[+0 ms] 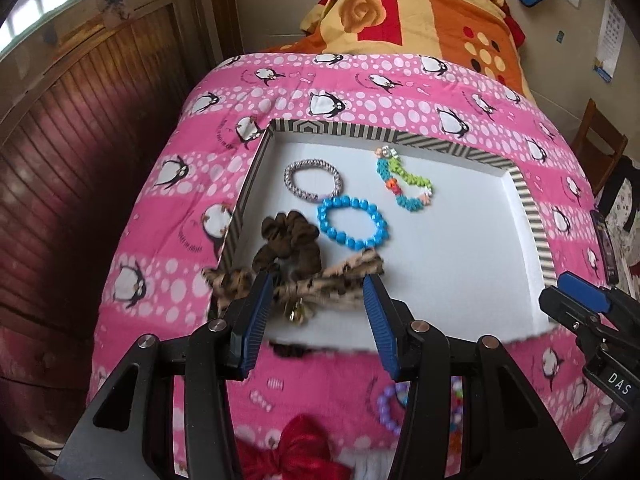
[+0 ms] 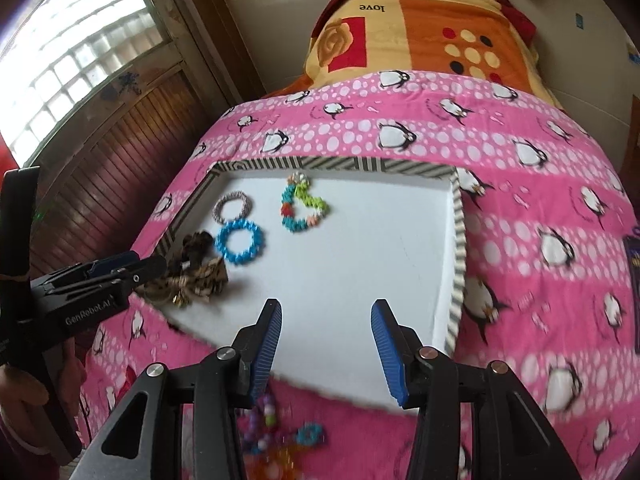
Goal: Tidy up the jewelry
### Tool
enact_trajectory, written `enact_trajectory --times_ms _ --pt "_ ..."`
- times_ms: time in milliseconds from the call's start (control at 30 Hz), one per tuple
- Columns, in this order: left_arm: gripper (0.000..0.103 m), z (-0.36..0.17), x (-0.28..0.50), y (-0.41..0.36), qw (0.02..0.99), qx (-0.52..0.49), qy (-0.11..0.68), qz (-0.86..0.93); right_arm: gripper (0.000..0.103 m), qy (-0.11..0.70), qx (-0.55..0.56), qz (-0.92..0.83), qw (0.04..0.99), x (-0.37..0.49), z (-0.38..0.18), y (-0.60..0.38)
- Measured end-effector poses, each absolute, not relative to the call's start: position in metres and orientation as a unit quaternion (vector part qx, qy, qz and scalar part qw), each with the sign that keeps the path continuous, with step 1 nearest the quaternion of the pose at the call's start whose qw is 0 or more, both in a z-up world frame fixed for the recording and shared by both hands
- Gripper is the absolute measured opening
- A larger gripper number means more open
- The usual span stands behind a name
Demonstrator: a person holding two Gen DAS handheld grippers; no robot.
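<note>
Placing the leopard bow in the tray, near corner, the left claw stands spread; lift straight up, avoiding the blue bracelet. The right claw is spread, empty.

Left tongs agape; right tongs agape, level.

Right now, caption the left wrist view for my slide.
Open left gripper over leopard-print bow at tray corner, beside blue bead bracelet.
</note>
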State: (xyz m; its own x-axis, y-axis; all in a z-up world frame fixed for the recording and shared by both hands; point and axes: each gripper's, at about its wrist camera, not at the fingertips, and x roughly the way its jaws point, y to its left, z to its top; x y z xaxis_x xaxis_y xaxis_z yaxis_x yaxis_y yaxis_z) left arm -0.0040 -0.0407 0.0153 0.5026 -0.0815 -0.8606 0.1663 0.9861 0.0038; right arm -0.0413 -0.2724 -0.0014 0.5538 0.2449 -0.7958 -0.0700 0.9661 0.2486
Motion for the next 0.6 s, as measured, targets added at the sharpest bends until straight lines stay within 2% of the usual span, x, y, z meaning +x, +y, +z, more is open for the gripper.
enact_trajectory --times_ms 533,600 --pt "0.047 0.013 -0.066 -0.018 0.866 0.035 0.495 -0.069 0.052 0.475 0.081 0.073 0.873 -0.116 -0.006 -0.268" --pt "0.051 0.013 -0.072 -0.015 0.864 0.031 0.497 -0.071 0.053 0.475 0.079 0.074 0.873 -0.122 -0.007 -0.265"
